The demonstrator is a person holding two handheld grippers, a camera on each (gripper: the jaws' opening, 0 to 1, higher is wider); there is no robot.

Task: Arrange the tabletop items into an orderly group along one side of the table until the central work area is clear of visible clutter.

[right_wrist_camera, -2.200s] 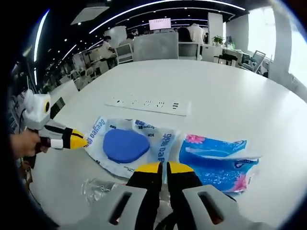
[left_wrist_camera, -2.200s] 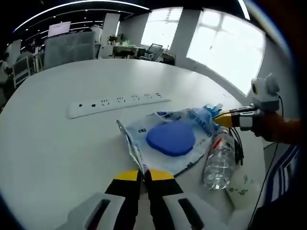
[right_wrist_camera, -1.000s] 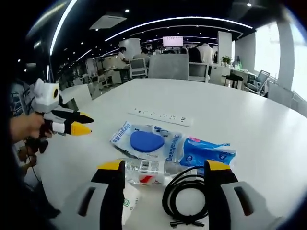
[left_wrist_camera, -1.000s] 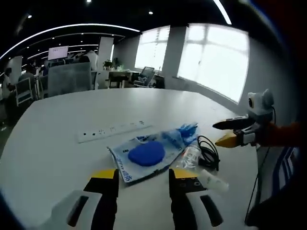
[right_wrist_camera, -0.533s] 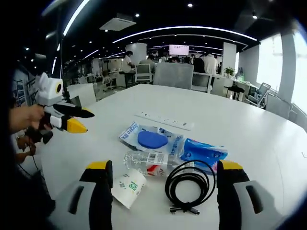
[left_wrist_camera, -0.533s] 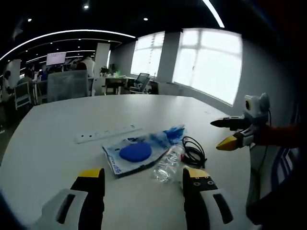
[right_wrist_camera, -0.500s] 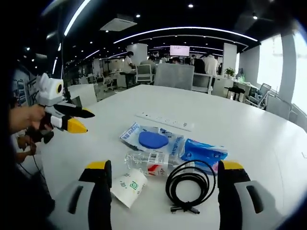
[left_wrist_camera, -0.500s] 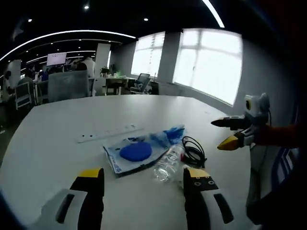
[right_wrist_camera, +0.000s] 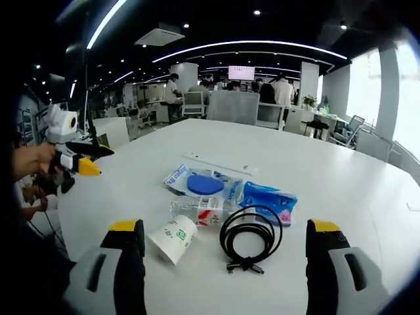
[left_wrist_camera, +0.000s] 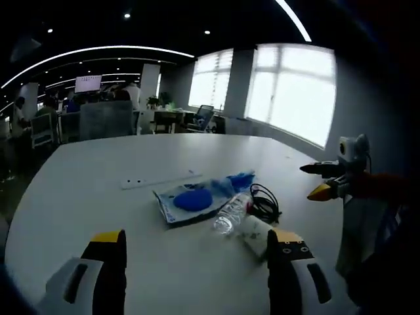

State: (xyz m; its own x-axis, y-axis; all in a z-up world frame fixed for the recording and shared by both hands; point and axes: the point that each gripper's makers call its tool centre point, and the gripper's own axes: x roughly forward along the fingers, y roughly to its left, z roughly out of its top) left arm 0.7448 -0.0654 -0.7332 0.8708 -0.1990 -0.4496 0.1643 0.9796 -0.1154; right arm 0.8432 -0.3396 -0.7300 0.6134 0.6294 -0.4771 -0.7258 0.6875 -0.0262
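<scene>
Both grippers are seen held off the table, well apart from the items, nothing gripped. In the left gripper view the left gripper has jaws spread wide, empty; in the right gripper view the right gripper is likewise wide open and empty. The right gripper also shows at the right edge of the left gripper view, jaws parted, clear of the table. Items are found bunched in one cluster, approx. mid-table on the person's side: clear packet w/ blue pad, blue tissue pack just beside it, clear water bottle lying on its side in front of the packet, paper cup tipped over near the bottle's end, coiled black cable beside the bottle and below the tissue pack. White power strip lies beyond the group, apart from it. Judged step: survey/approach between moves; grouping is partly done but not tidy, and the cluster sits nearer centre than edge. Next move is judged to call for one gripper to be lowered onto an outlier, prob. the cup or cable, jaws closed on it, and the item drawn in line w/ the rest toward one side. The cup is expected to roll if nudged; the cable may uncoil when lifted. The strip's fixing cannot be told.
</scene>
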